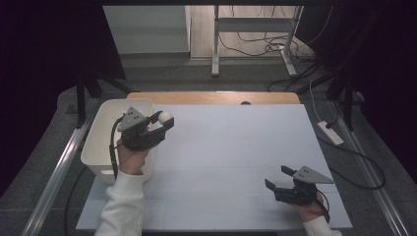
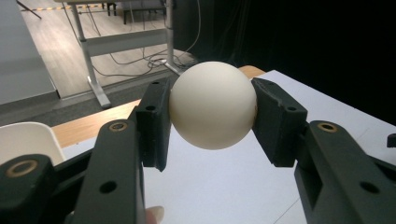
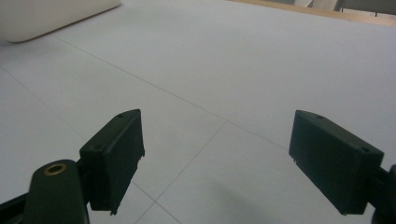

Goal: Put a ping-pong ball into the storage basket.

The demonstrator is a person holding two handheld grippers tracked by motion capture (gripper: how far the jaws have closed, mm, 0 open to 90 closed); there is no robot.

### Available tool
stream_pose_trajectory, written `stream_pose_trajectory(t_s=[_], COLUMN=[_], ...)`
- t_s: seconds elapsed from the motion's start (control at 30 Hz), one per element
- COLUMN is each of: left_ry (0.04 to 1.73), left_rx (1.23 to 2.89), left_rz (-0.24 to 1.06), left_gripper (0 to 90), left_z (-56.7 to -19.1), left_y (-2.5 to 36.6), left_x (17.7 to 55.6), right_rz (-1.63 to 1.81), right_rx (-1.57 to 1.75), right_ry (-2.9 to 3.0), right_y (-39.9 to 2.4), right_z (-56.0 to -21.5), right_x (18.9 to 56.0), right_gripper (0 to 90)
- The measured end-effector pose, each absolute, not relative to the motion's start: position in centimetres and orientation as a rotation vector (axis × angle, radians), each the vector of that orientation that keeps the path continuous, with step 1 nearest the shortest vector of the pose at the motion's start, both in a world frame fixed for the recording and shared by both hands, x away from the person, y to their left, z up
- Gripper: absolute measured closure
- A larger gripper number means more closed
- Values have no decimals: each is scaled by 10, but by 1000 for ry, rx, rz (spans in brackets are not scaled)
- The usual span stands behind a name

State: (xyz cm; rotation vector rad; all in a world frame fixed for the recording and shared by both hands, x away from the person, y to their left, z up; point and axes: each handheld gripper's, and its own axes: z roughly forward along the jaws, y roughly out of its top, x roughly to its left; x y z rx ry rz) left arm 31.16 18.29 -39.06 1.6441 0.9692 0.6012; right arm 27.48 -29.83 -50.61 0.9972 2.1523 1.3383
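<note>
Now, left hand-held gripper [image 2: 212, 116] grasping smooth cream ball [image 2: 212, 105], right hand-held gripper [image 3: 217, 158] released over matte white tabletop [image 3: 233, 70]

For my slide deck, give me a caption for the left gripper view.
Left gripper clamps a white ball between its jaws above the table.

**Three cameras: one fixed overhead, two riding the grippers**

High view sits above the near side, looks forward and down on the whole white table [image 1: 236, 147], floor beyond. Left gripper view rides close behind its jaws, faces the far edge, ball [image 2: 212, 105] right at the lens. Right gripper view hangs low, close over the table, facing far-left. All three share the tabletop and white bin [image 1: 105, 142].
</note>
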Motion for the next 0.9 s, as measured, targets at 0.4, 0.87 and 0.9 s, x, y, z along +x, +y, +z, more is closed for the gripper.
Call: stream_pose_trajectory(t_s=[0.4, 0.87, 0.9], left_ry=[1003, 1054, 1057], left_rx=[1603, 1563, 1561], left_rz=[626, 657, 656], left_gripper=[508, 508, 508], left_z=[-385, -382, -382], left_y=[200, 218, 220], left_x=[306, 302, 302], right_rz=[1335, 1330, 1329], right_rx=[995, 992, 992], right_ry=[2154, 2157, 2158], right_y=[-298, -298, -298], right_z=[-506, -506, -506], right_x=[275, 275, 275], right_gripper=[181, 180, 180])
